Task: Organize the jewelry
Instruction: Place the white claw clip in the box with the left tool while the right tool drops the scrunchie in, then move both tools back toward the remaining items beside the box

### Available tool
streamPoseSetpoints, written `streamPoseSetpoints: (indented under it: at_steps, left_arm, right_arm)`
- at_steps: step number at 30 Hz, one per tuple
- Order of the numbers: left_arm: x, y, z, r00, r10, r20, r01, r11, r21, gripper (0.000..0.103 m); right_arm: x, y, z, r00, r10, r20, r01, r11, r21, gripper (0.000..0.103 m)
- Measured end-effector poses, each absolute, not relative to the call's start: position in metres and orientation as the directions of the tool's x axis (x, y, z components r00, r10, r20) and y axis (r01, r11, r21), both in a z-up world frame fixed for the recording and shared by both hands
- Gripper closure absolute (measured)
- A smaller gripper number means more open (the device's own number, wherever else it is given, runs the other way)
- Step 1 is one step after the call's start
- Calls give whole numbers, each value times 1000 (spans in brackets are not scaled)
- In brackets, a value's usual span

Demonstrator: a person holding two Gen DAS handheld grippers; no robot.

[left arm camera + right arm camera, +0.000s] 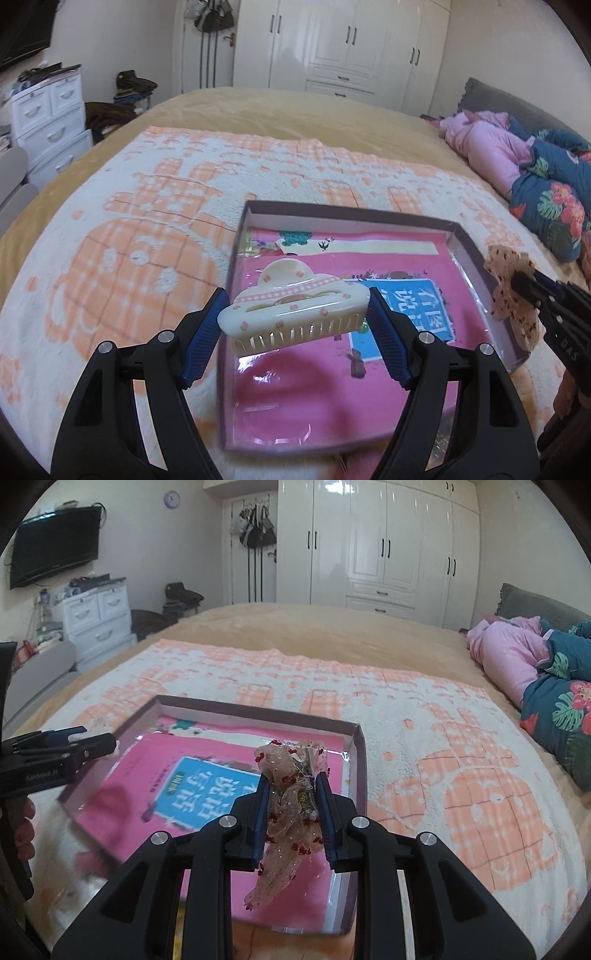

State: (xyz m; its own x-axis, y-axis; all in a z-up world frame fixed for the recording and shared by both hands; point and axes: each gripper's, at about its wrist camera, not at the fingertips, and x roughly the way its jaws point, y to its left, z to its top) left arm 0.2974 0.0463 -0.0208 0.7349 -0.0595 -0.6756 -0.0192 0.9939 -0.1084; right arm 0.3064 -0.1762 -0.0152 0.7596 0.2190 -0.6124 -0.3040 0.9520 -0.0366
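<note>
My left gripper (295, 314) is shut on a cream hair claw clip (291, 314) with a pink checked band and small flowers, held above the left part of an open box (332, 212). The shallow grey box has a pink book cover lining its floor. My right gripper (291, 786) is shut on a sheer peach bow hair clip (291, 805) with red dots, held above the box's right side (360, 760). The bow also shows in the left wrist view (511, 295), at the box's right rim. The left gripper shows at the left edge of the right wrist view (74, 744).
The box lies on a white and orange towel (147, 229) spread over a tan bed cover (332, 627). Pink and floral bedding (535, 672) is piled at the right. White drawers (96, 616) and a wardrobe (388, 542) stand beyond the bed.
</note>
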Motion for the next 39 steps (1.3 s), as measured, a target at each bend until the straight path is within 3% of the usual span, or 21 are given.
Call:
streamPoseSetpoints:
  at_steps: [8,12,16,25,31,39]
  left_arm:
    - [320,44,-42,704,-90,-704,35,995,-93,37]
    - [323,45,-46,696,-116,-709,50,992,-113,37]
    - [320,40,-42,714,-118,-690,84,993,-83,29]
    - [295,36,-20,783,-86,-616,69,996,-51,19]
    - [265,36,2,817,-68,-573,50,998,-47,11]
    - [222,36,23,844,-48,-534,32,999,-40,11]
  right_arm:
    - [330,-164,-38,698,188,-691,-307,950,-52,73]
    - [330,-163,-43,668,221,-711,-309,951,6,60]
    - [325,-164,-41,667,239,-705,-286,957,54,45]
    - [294,-171,-15,737,215,-641,-233,971,58,27]
    - [256,-180,4,785,207,-584,-228,973,39,23]
    - [209,-187,13,799,236,-553,-267,963,26,20]
